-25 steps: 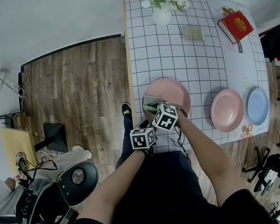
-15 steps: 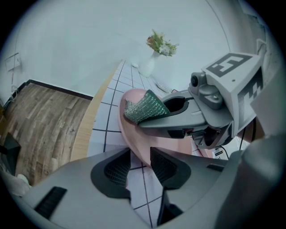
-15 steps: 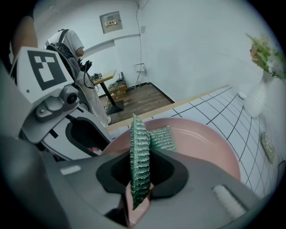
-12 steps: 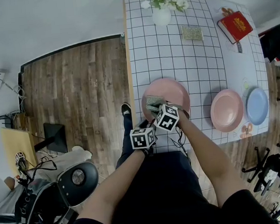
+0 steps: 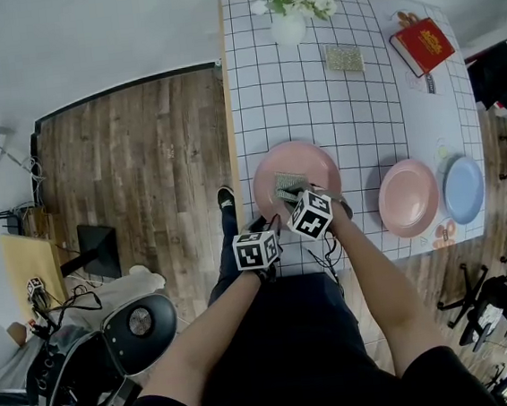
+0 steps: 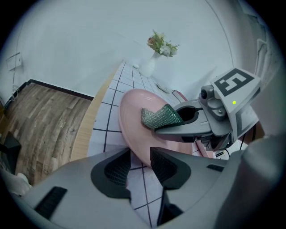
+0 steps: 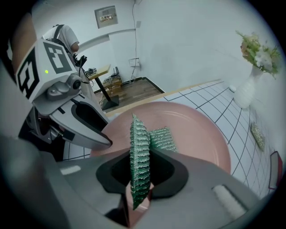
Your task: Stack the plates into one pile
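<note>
The white gridded desk (image 5: pixel 315 101) carries a pink plate (image 5: pixel 307 156) at its near edge, another pink plate (image 5: pixel 408 197) just beside a blue plate (image 5: pixel 465 189), a vase (image 5: pixel 288 28) and a red book (image 5: pixel 423 46).

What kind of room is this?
Probably a workroom or lab set up like a dining spot: a grid-patterned table with plates and a flower vase, beside office chairs and loose cables.
</note>
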The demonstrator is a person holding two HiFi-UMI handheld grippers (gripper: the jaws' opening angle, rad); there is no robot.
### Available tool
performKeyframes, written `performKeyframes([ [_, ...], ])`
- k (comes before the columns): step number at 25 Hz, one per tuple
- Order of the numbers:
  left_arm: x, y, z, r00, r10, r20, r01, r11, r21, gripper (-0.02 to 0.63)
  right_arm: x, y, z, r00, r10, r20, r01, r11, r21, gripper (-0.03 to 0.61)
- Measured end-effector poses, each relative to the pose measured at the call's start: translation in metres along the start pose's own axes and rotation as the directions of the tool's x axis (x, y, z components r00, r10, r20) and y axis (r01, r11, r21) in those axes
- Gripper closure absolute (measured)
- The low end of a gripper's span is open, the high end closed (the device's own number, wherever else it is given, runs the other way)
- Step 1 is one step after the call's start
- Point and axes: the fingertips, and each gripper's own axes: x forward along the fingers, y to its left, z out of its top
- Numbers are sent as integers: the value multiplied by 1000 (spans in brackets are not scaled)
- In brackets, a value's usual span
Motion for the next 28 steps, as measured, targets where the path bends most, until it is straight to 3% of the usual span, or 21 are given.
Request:
performKeyframes([
  [21,0,1,0,1000,11,8,-11,1000,-18,482,-31,-22,-70,981,-78,-179,86,996,40,499],
  [28,1,1,0,1000,14,12,-13,1000,-27,483,-38,-21,-77,963,-111,-247,105,994,-36,499],
])
